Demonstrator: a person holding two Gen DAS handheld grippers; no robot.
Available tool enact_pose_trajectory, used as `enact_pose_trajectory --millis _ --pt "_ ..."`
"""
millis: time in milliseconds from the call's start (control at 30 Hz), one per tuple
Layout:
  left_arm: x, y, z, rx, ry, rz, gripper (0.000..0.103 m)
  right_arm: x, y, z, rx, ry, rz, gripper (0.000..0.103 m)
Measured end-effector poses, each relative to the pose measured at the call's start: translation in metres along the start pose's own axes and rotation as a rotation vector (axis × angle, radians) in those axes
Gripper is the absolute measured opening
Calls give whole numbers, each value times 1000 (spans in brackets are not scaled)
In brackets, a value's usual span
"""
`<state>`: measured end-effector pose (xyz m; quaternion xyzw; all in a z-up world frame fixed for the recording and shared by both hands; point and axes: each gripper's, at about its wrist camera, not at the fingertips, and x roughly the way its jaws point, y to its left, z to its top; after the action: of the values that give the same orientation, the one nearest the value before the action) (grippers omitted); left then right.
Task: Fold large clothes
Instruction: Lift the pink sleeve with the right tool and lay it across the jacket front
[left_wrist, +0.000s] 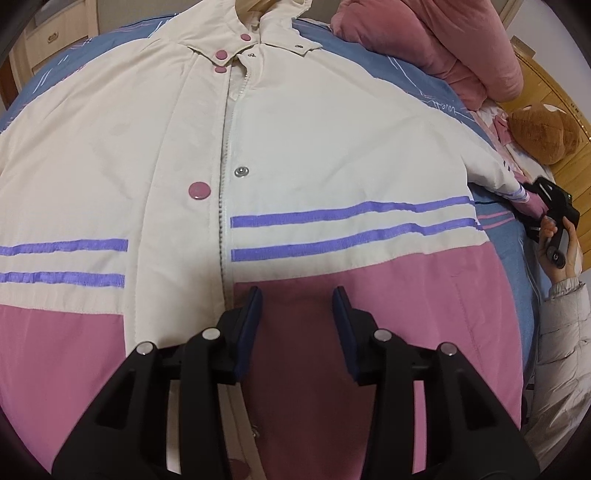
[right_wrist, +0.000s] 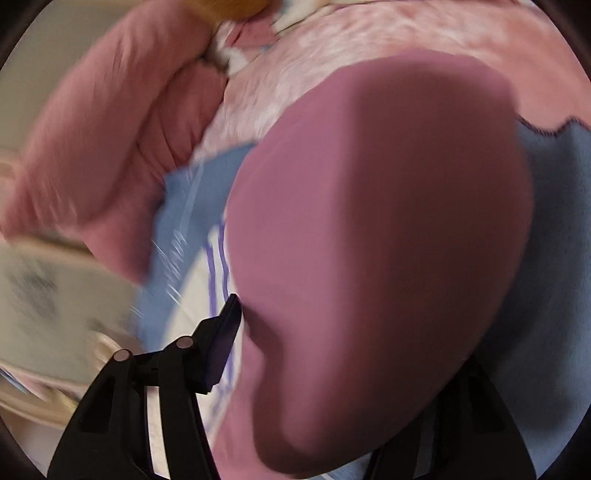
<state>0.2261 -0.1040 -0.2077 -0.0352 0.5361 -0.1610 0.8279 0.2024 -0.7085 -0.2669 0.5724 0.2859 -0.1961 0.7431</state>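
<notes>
your left gripper (left_wrist: 297, 299) has its jaws partly apart over the pink hem panel of the jacket (left_wrist: 295, 147); the pads look to rest on or just above the cloth with nothing pinched between them, so count it as released. your right gripper (right_wrist: 332, 332) is harder to read: in its own blurred view one finger (right_wrist: 225, 328) presses against the pink cuff (right_wrist: 369, 221) and the other is buried behind it, and from the left view it sits at the sleeve end, so it seems clenched on the cuff. the jacket lies face up, zipped, spread flat on the blue bedspread (left_wrist: 369, 51), collar away from you, with a pink quilt (left_wrist: 443, 44) and a brown plush (left_wrist: 543, 129) past it. expect padded, soft, light cloth with a slick shell that slides and springs back; take it at seams, cuffs and hem, where the layers bunch.
</notes>
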Motion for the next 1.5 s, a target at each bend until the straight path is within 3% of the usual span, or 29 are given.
enact_pose_trajectory --millis 67,100,167,233,300,400,500,567,633,667,700,800,933,1033,1100,1200,1300,1400,1433,1500 --pt "1 2 1 -2 -3 -5 41 -16 14 -3 -40 -45 51 13" --pt "2 3 2 -8 -3 -9 41 -28 25 -7 -56 -72 100 10" --pt "0 3 1 -13 -9 -15 41 -50 53 -18 -77 -79 279 10" --pt "-4 4 0 -20 -14 -22 41 -70 88 -37 -138 -30 441 10" --pt "-11 6 -1 -35 -23 -34 43 -87 144 -79 -264 54 584 10" --pt "-26 13 0 -62 -60 -23 53 -100 222 -157 -485 202 727 10" --pt "-47 27 1 -96 -114 1 53 -98 274 -242 -678 356 788 10" --pt "-56 38 2 -119 -135 18 54 -86 299 -301 -805 459 772 15" --pt "-65 50 1 -143 -152 39 61 -71 312 -341 -886 561 749 34" --pt "-70 57 1 -157 -163 56 64 -69 311 -358 -906 598 742 58" --pt "-74 64 0 -170 -174 77 67 -65 310 -368 -923 607 729 72" --pt "-80 80 3 -194 -187 112 68 -64 304 -363 -934 580 714 86" --pt "-86 95 10 -227 -188 120 69 -70 286 -345 -886 524 611 86" --pt "-84 105 19 -258 -142 107 78 -62 257 -325 -833 484 471 86" --pt "-81 110 23 -272 -105 89 79 -59 238 -317 -796 473 402 86" --pt "-74 121 31 -280 -87 99 80 -39 222 -307 -756 491 308 86" --pt "-55 136 40 -360 -74 182 81 -17 197 -307 -660 603 296 86" --pt "-35 136 45 -398 -3 46 68 -6 183 -307 -606 666 284 86" --pt "-29 133 47 -395 16 61 55 -3 179 -305 -599 662 265 86" --pt "-28 125 53 -330 -2 122 43 -5 178 -303 -589 653 252 86"
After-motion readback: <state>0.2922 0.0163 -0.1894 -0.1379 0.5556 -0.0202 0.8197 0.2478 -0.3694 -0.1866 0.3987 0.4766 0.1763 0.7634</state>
